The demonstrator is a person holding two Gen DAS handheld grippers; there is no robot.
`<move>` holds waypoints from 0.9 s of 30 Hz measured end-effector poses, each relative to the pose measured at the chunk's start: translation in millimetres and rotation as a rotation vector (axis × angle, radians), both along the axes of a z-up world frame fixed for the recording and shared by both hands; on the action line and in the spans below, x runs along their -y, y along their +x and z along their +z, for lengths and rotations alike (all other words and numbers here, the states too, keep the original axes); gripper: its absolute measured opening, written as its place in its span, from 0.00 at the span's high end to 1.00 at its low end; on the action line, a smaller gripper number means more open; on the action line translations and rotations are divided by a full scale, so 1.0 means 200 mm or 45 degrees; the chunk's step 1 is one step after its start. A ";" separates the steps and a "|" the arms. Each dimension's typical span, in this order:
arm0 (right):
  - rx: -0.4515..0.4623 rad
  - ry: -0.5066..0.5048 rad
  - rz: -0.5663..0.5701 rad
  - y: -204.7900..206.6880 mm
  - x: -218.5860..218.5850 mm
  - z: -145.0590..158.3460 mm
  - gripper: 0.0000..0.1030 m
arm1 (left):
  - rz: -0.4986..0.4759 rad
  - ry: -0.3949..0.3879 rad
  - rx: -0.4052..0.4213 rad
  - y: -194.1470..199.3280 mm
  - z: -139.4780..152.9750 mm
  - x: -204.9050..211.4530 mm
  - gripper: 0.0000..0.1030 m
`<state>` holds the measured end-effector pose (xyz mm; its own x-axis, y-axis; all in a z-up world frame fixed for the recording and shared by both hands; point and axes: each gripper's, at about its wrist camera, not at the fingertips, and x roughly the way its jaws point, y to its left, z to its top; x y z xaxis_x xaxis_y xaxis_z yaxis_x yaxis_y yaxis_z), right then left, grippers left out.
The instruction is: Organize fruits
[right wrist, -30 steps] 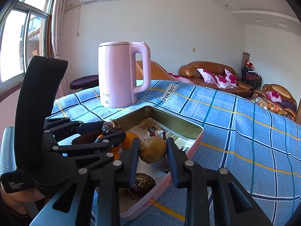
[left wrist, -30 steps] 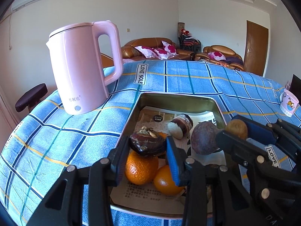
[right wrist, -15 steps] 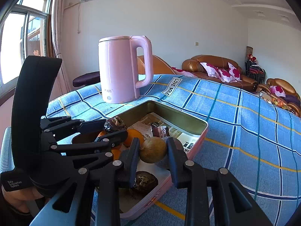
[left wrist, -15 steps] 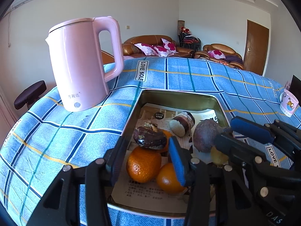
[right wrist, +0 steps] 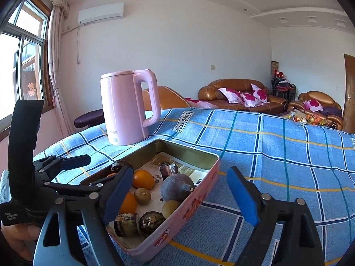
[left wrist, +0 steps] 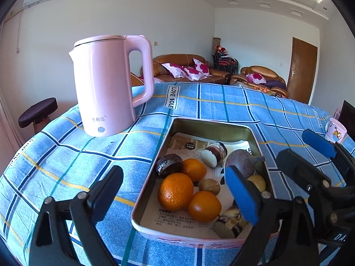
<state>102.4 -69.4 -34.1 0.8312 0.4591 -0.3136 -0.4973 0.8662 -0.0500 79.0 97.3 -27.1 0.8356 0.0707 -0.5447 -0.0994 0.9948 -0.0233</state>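
Observation:
A pink tin tray (left wrist: 149, 180) lined with newspaper sits on the blue checked cloth. In it lie three oranges (left wrist: 176, 191), a dark purple fruit (left wrist: 239, 163), a brown round fruit (left wrist: 209, 186), a yellowish fruit (left wrist: 257, 181) and dark husked pieces (left wrist: 168, 166). My left gripper (left wrist: 174, 174) hovers over the tray's near left corner, jaws opening, nothing between the pads. My right gripper (right wrist: 179, 173) hangs over the tray's right side wall (right wrist: 188, 210), jaws opening too, also empty. Each gripper shows in the other's view: right gripper (left wrist: 308, 149), left gripper (right wrist: 102, 166).
A tall pink kettle (left wrist: 106, 88) stands on the cloth just behind the tray's far left corner. A small printed mug (left wrist: 336, 130) sits at the far right of the table. A dark stool (left wrist: 37, 113) and brown sofas lie beyond. A hand (right wrist: 15, 239) holds the left gripper.
Both grippers opened wide. The dark husked fruit left the left gripper's pads and the round brownish fruit left the right gripper's; both now lie in the tray.

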 end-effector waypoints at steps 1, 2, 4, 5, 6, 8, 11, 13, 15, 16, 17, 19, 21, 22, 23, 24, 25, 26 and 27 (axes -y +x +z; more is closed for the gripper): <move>0.013 -0.003 -0.003 -0.01 0.00 0.00 0.13 | 0.004 0.003 0.003 -0.01 0.00 0.00 0.07; 0.023 -0.010 -0.007 -0.02 -0.01 0.00 0.13 | 0.007 0.006 0.005 -0.01 0.00 0.00 0.07; 0.037 -0.019 -0.013 -0.03 -0.01 0.01 0.13 | 0.008 0.005 0.005 -0.01 0.00 0.00 0.07; 0.042 -0.022 -0.014 -0.03 -0.01 0.01 0.12 | 0.012 0.009 0.008 -0.01 0.00 0.00 0.06; 0.045 -0.023 -0.017 -0.04 -0.01 0.01 0.12 | 0.016 0.012 0.013 -0.02 0.00 0.00 0.06; 0.054 -0.011 -0.025 -0.04 0.00 0.01 0.12 | 0.022 0.017 0.024 -0.03 0.00 0.00 0.05; 0.058 0.008 -0.036 -0.04 0.02 0.01 0.12 | 0.044 0.027 0.043 -0.04 0.02 0.00 0.05; 0.056 0.012 -0.041 -0.04 0.02 0.01 0.12 | 0.058 0.024 0.055 -0.05 0.02 -0.01 0.05; 0.055 0.012 -0.045 -0.04 0.02 0.01 0.12 | 0.069 0.021 0.069 -0.06 0.03 -0.02 0.05; 0.058 0.011 -0.048 -0.04 0.02 0.01 0.12 | 0.075 0.023 0.074 -0.06 0.04 -0.02 0.05; 0.061 0.009 -0.050 -0.04 0.02 0.01 0.12 | 0.079 0.024 0.078 -0.06 0.04 -0.02 0.05; 0.069 0.003 -0.053 -0.05 0.02 0.01 0.11 | 0.082 0.022 0.083 -0.07 0.04 -0.02 0.05; 0.074 -0.001 -0.053 -0.05 0.02 0.01 0.10 | 0.084 0.022 0.087 -0.07 0.04 -0.03 0.04; 0.074 -0.001 -0.052 -0.05 0.02 0.01 0.09 | 0.085 0.022 0.088 -0.07 0.04 -0.03 0.04; 0.073 0.000 -0.053 -0.05 0.02 0.01 0.08 | 0.086 0.022 0.089 -0.07 0.04 -0.03 0.04; 0.071 0.003 -0.054 -0.05 0.02 0.01 0.08 | 0.086 0.022 0.091 -0.07 0.04 -0.03 0.04; 0.068 0.006 -0.055 -0.05 0.02 0.01 0.08 | 0.088 0.022 0.092 -0.07 0.05 -0.03 0.04; 0.066 0.008 -0.057 -0.04 0.02 0.01 0.08 | 0.089 0.021 0.093 -0.07 0.05 -0.03 0.04; 0.065 0.010 -0.057 -0.04 0.02 0.01 0.08 | 0.090 0.020 0.094 -0.07 0.05 -0.03 0.04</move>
